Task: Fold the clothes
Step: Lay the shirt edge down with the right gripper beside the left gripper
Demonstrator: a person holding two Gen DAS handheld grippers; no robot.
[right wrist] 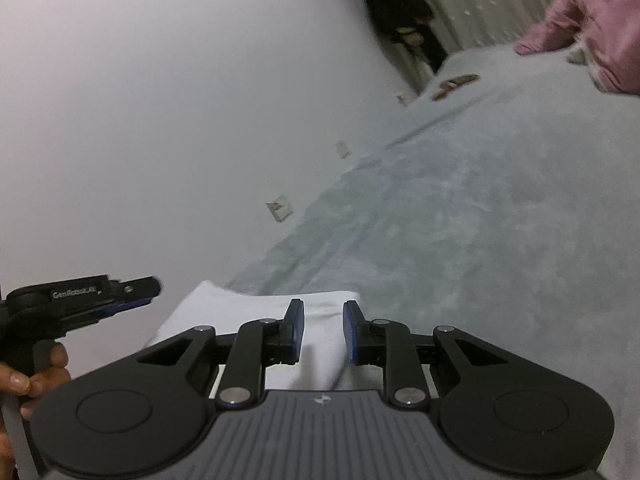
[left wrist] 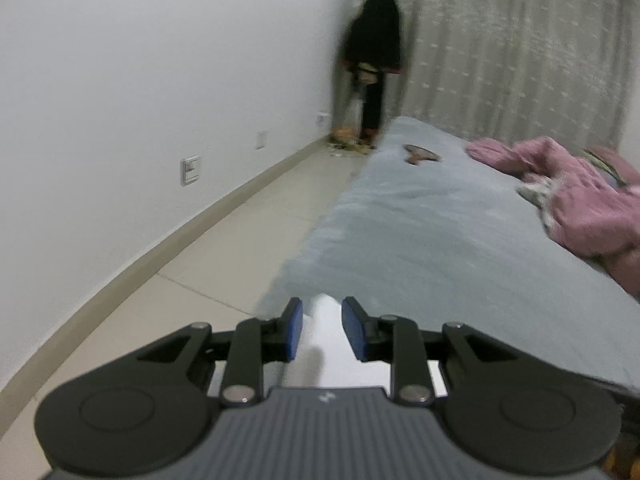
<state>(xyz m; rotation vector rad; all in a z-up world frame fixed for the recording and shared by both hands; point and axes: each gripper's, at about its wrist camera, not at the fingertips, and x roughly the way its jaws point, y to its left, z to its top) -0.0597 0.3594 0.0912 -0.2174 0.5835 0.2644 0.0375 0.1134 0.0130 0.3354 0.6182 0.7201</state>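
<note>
A white garment (left wrist: pixel 324 344) bulges up between the blue pads of my left gripper (left wrist: pixel 320 312), which is shut on it over the near corner of the grey bed (left wrist: pixel 420 240). In the right wrist view the same white garment (right wrist: pixel 240 308) spreads as a flat band, and my right gripper (right wrist: pixel 323 312) is shut on a fold of it. The left gripper (right wrist: pixel 154 286) shows side-on at the far left, held by a hand (right wrist: pixel 36 376). A crumpled pink garment (left wrist: pixel 580 200) lies at the bed's far right, also the pink garment (right wrist: pixel 600 24) in the right wrist view.
A small brown object (left wrist: pixel 420 155) lies on the bed's far end. Dark clothes (left wrist: pixel 374 40) hang in the corner beside a patterned curtain (left wrist: pixel 520 40). A white wall with sockets (left wrist: pixel 190 170) runs along the tiled floor (left wrist: pixel 240 240) left of the bed.
</note>
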